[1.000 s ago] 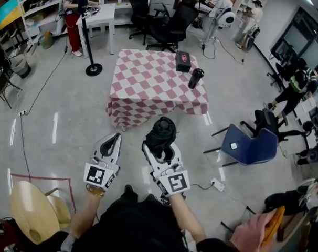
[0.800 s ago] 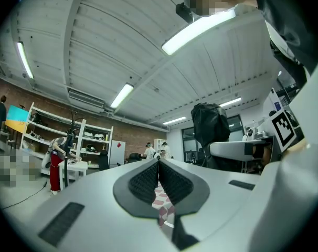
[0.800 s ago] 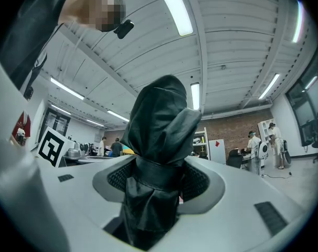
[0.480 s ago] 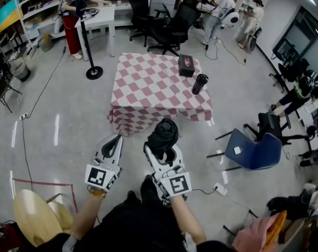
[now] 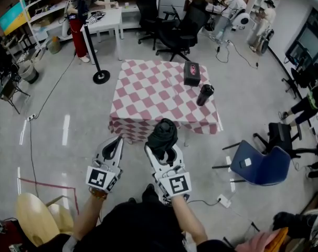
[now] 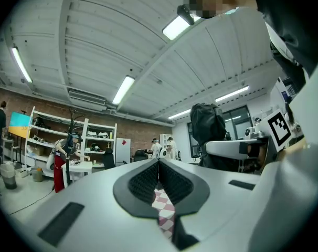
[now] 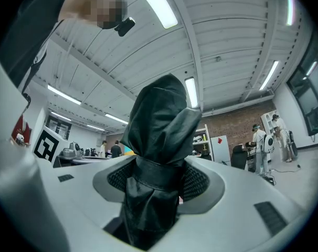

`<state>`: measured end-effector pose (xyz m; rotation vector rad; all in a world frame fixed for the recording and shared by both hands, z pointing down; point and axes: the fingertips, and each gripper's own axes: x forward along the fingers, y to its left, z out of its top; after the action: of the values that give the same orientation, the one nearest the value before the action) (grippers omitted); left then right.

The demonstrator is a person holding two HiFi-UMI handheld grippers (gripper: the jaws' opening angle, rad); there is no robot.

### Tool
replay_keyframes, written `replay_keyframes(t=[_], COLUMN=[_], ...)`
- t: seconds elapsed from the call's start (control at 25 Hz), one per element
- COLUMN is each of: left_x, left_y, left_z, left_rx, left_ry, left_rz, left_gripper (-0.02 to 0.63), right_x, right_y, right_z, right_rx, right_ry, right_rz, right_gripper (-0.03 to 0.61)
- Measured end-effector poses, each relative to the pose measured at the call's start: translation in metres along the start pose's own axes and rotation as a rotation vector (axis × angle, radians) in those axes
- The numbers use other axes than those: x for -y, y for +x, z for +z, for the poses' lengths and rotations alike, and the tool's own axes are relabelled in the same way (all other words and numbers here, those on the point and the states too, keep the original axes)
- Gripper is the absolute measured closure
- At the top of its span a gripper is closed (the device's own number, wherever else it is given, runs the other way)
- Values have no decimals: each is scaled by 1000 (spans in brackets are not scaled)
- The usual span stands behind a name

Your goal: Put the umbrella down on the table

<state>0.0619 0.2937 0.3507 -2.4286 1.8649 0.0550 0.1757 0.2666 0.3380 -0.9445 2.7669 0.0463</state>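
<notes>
While we look down from the head, table (image 5: pixel 148 96): checked cloth, ahead of us, well apart from both grippers.
Box (image 5: pixel 191 73): black, on the table's far right part.
Cup (image 5: pixel 204 94): dark, near the box, by the right edge.
Umbrella (image 5: pixel 162 134): black, folded, upright in the right gripper (image 5: pixel 162 151), over the floor (image 5: pixel 70 114), short of the table.
Left gripper (image 5: pixel 116 142): beside the right one, apart from the umbrella.
Left gripper view, jaws: together at the tips, nothing between; we see checked cloth through the slit below.
Umbrella (image 6: pixel 206 130) there: up to the right.
Right gripper view, jaws: clamped on the umbrella (image 7: pixel 159 135) at its strap (image 7: pixel 158 175), pads on both sides; its bunched top stands above.
</notes>
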Motion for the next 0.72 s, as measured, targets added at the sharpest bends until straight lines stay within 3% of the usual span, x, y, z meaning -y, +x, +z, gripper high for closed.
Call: replay_keyframes(t=[0.44, 0.72], left_x=[-13, -45], left_y=[58, 85], left_z=[-9, -16], left_rx=[-34, -23], left_ry=[9, -3], left_rz=[53, 62], left_gripper=[600, 600], right_x=[64, 82], right_y=[25, 59], right_z=[-14, -23], right_rx=[-19, -34], right_ry=[46, 40], right_rz=[5, -6], right_gripper=[342, 342])
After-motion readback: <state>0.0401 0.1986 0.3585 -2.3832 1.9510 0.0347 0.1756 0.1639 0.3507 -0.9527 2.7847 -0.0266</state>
